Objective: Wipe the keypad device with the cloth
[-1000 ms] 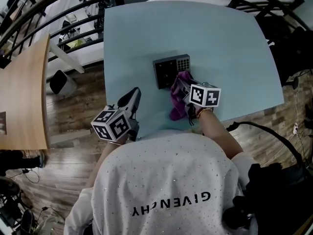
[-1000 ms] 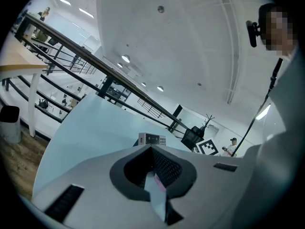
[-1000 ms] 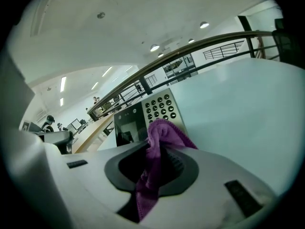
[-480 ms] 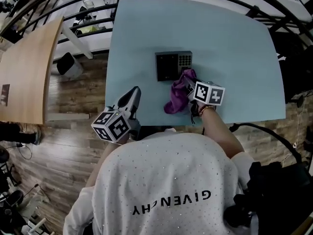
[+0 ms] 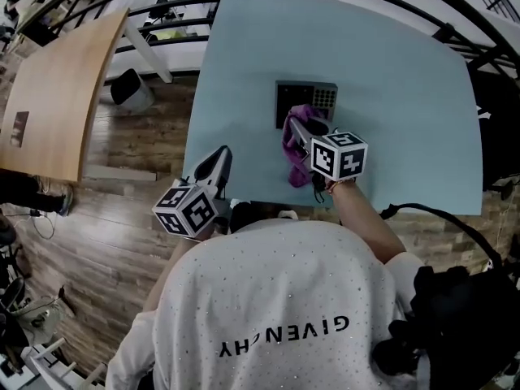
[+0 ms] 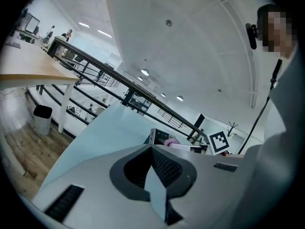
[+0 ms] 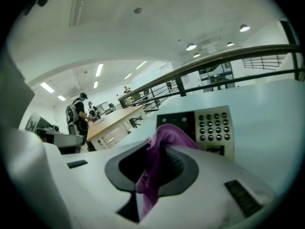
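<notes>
Two tongs: right tongs (image 5: 301,134) pinching purple cloth (image 5: 292,159) at keypad device (image 5: 315,97); left tongs (image 5: 221,158) pressed together — empty

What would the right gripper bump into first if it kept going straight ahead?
Most likely the keypad device, which sits right in front of the right gripper. The purple cloth pinched in its jaws would touch it first.

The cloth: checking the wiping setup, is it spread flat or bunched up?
Bunched up. The cloth is pinched in the right hand-held gripper, hanging in folds at the keypad device.
</notes>
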`<state>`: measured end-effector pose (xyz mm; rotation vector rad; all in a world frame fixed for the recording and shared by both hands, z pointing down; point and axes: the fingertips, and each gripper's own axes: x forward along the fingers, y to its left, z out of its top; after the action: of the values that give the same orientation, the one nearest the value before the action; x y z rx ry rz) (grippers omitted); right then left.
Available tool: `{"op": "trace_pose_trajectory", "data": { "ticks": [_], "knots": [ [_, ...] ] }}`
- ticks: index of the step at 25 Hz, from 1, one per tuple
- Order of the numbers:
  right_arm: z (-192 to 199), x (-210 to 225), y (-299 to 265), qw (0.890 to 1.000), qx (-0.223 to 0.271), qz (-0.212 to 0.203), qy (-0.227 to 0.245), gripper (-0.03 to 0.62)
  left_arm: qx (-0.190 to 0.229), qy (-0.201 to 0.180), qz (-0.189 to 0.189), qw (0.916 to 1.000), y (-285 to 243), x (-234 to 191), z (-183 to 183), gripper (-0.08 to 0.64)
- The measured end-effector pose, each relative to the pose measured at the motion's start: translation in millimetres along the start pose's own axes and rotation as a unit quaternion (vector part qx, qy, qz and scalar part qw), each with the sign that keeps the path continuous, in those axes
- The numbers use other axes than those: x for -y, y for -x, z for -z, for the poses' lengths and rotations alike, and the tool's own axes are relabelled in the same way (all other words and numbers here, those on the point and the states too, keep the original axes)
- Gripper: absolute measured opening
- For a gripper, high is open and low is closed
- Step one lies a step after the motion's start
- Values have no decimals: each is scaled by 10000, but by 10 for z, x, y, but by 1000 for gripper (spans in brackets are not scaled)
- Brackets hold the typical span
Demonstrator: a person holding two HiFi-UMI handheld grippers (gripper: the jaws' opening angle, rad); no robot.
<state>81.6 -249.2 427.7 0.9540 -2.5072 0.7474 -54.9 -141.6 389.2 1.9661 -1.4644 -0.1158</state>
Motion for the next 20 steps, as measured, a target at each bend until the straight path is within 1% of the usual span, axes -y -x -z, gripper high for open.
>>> {"op": "trace_pose_trajectory", "data": {
  "ticks": [3, 5, 8, 11, 13, 17, 20],
  "knots": [
    [172, -238, -165, 9971, -498, -293, 502, 54, 46, 3, -220, 9997, 51, -63, -42, 0],
    [332, -337, -236, 9930, -831, -445, 717, 55, 111, -7, -273, 9996, 94, -83, -77, 0],
    [512, -337, -318, 9885, -1146, -523, 840, 55, 144, -74, -292, 9994, 131, -116, -105, 0],
    [630, -202, -331, 9856, -1395, -441, 848, 55, 112, -92, -318, 9994, 136, -137, -98, 0],
    [649, -92, -299, 9861, -1419, -344, 791, 55, 87, -83, -324, 9994, 125, -132, -90, 0],
    [577, 75, -210, 9903, -1277, -202, 506, 55, 52, -91, -237, 9997, 63, -74, -119, 0],
    [565, 205, -131, 9918, -1205, -90, 414, 55, -29, -141, -188, 9997, -11, -30, -97, 0]
  ]
}}
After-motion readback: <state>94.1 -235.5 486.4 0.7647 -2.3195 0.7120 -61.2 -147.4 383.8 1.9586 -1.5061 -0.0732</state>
